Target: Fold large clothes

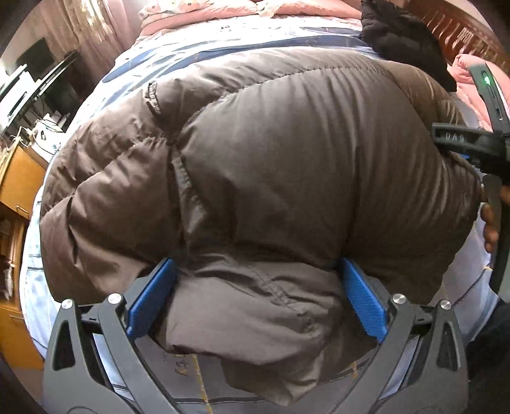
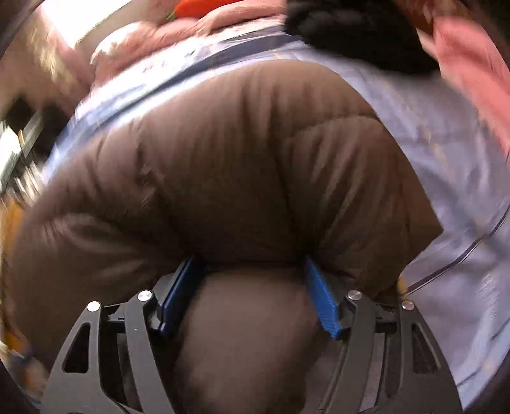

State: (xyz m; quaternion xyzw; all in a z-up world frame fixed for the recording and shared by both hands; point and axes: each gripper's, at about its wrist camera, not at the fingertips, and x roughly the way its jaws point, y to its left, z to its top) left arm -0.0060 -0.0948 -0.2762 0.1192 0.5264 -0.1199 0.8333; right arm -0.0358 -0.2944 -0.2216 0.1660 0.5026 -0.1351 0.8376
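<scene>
Brown puffer jacket [image 1: 271,165], spread across the bed with its bulk lying on the pale blue patterned bedsheet [image 1: 197,47]. Left tool [image 1: 258,296]: its two blue pads [image 1: 363,299] stand well apart yet press on either side of a thick fold at the jacket's near edge, so the tool is clamped on the jacket. Right tool [image 2: 251,293]: its blue pads [image 2: 322,302] likewise grip a bulging roll of the same jacket [image 2: 229,165] at the near edge; this view is motion-blurred. In the left wrist view the right tool [image 1: 478,149] appears at the right edge, black with a green light, with part of the person's hand [image 1: 489,223] on its handle. Beyond the jacket, a black garment [image 1: 404,38] lies at the far right of the bed, touching the jacket's far corner. Pink bedding [image 1: 255,12] is heaped along the far side, and more pink fabric sits at the right. A wooden headboard [image 1: 459,28] stands at the far right. To the left of the bed are a wooden cabinet [image 1: 19,178] and dark screens [image 1: 35,60].
</scene>
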